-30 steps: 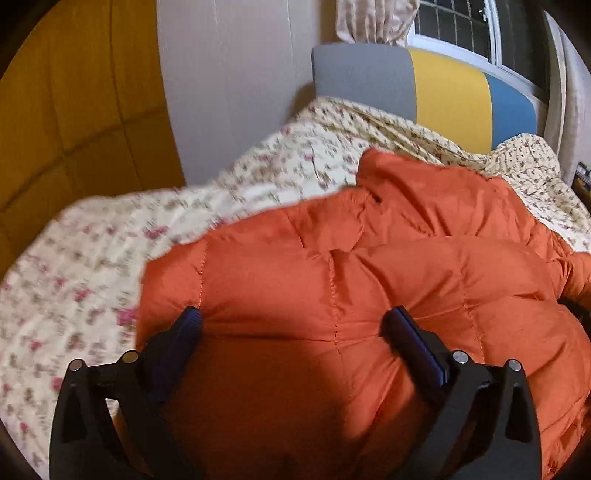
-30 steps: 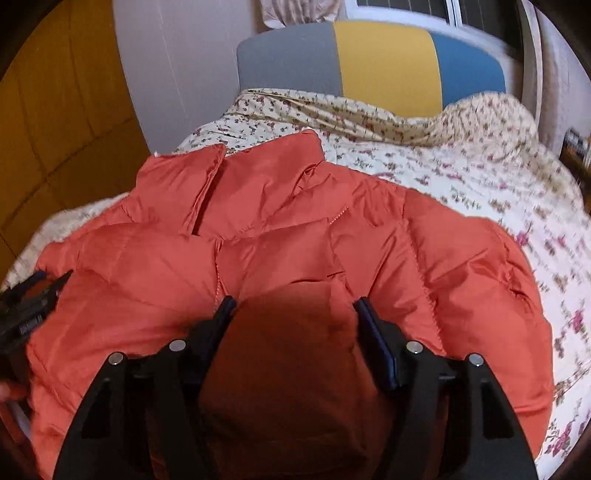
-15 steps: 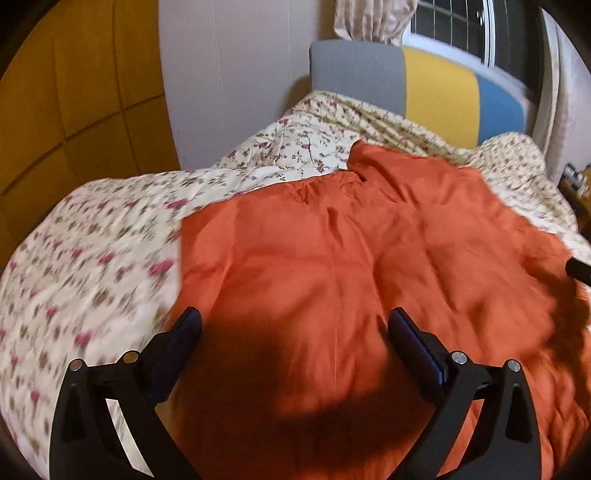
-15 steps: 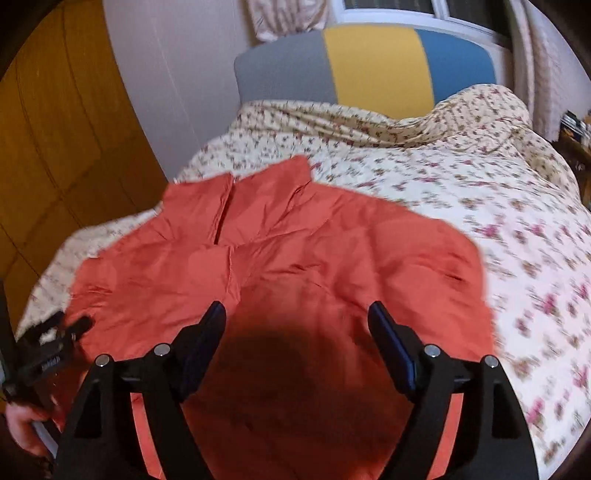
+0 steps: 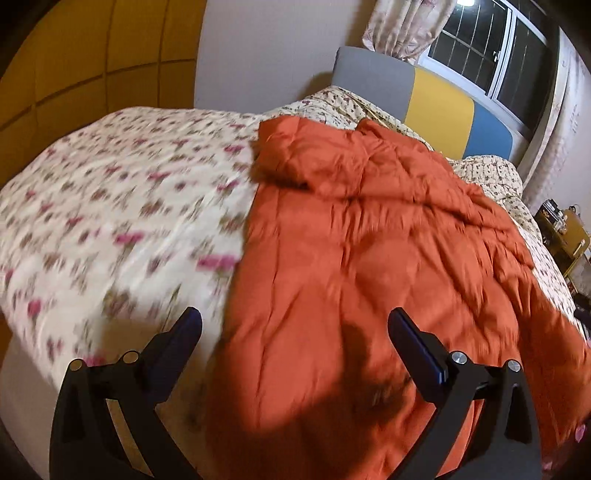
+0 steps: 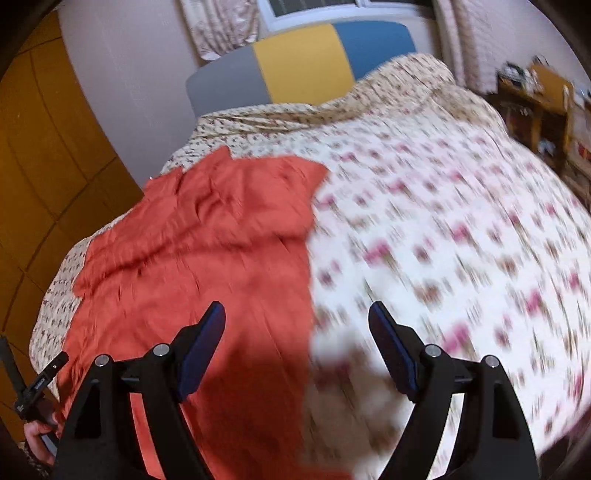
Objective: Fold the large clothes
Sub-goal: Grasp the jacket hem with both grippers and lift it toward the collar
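Observation:
An orange padded jacket (image 5: 373, 258) lies spread flat on the floral quilt (image 5: 122, 206), collar end toward the headboard. My left gripper (image 5: 293, 325) hangs open above the jacket's left edge, nothing between its fingers. In the right wrist view the same jacket (image 6: 207, 254) fills the left half and the quilt (image 6: 443, 229) the right. My right gripper (image 6: 297, 317) is open over the jacket's right edge, holding nothing. The left gripper's body and the hand on it (image 6: 35, 410) show at the lower left edge.
A grey, yellow and blue headboard (image 6: 295, 70) backs the bed, with curtain (image 5: 402, 29) and window (image 5: 487, 51) behind. Yellow wardrobe panels (image 5: 74, 59) stand on the left. A cluttered wooden side table (image 6: 535, 103) sits to the bed's right.
Both grippers have pulled back and swung apart, left gripper leftward and right gripper rightward. The right jaws have widened. The jacket, bunched between them a second ago, now lies flat.

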A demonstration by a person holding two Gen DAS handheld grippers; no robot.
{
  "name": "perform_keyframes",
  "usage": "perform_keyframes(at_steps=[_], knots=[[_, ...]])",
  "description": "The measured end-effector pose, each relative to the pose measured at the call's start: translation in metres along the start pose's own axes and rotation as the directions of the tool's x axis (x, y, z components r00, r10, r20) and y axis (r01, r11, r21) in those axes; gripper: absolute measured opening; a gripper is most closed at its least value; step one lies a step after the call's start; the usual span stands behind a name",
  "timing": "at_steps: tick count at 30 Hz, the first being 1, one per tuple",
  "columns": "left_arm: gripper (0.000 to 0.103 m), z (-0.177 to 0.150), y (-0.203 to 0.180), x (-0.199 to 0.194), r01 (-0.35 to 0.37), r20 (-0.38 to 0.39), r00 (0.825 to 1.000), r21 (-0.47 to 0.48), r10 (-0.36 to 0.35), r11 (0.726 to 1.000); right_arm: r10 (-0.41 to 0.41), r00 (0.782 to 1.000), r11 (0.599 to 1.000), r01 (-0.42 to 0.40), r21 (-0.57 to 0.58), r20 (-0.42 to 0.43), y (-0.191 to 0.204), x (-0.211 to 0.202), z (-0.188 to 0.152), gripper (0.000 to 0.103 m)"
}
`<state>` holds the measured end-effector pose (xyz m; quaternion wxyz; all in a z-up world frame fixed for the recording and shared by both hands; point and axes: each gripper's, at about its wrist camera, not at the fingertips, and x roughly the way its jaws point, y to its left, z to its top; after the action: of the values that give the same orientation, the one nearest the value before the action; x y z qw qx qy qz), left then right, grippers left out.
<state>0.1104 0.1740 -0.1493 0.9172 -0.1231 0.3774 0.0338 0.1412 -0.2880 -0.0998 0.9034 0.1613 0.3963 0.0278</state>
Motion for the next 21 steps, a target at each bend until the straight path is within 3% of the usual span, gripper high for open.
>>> perform_keyframes(at_steps=[4,6,13,19,20,21], knots=[[0.100,-0.025,0.008,-0.017,0.057,-0.013,0.998,-0.024,-0.057,0.998,0.045,0.998,0.998,-0.044,0.034,-0.040,-0.017,-0.023,-0.039,0.079],[0.100,-0.036,0.009,-0.024,0.102,-0.009,0.995,-0.035,-0.102,0.994,0.084,0.995,0.996,-0.082,0.044,-0.061,-0.018,-0.027,-0.054,0.073],[0.097,-0.061,0.016,-0.034,0.214,-0.038,0.975,-0.139,-0.221,0.967,0.219,0.960,0.976,-0.216,0.040,-0.176,-0.003,-0.032,-0.104,0.065],[0.092,-0.068,0.000,-0.034,0.240,-0.056,0.968,-0.101,-0.246,0.966,0.229,0.959,0.973,-0.225,0.043,-0.167,0.007,-0.021,-0.122,0.063],[0.092,-0.070,-0.004,-0.033,0.230,-0.058,0.970,-0.084,-0.235,0.970,0.228,0.960,0.974,-0.224,0.040,-0.165,0.008,-0.020,-0.122,0.059],[0.092,-0.071,-0.008,-0.032,0.213,-0.057,0.975,-0.061,-0.217,0.975,0.223,0.961,0.975,-0.221,0.028,-0.162,0.010,-0.020,-0.123,0.046]])
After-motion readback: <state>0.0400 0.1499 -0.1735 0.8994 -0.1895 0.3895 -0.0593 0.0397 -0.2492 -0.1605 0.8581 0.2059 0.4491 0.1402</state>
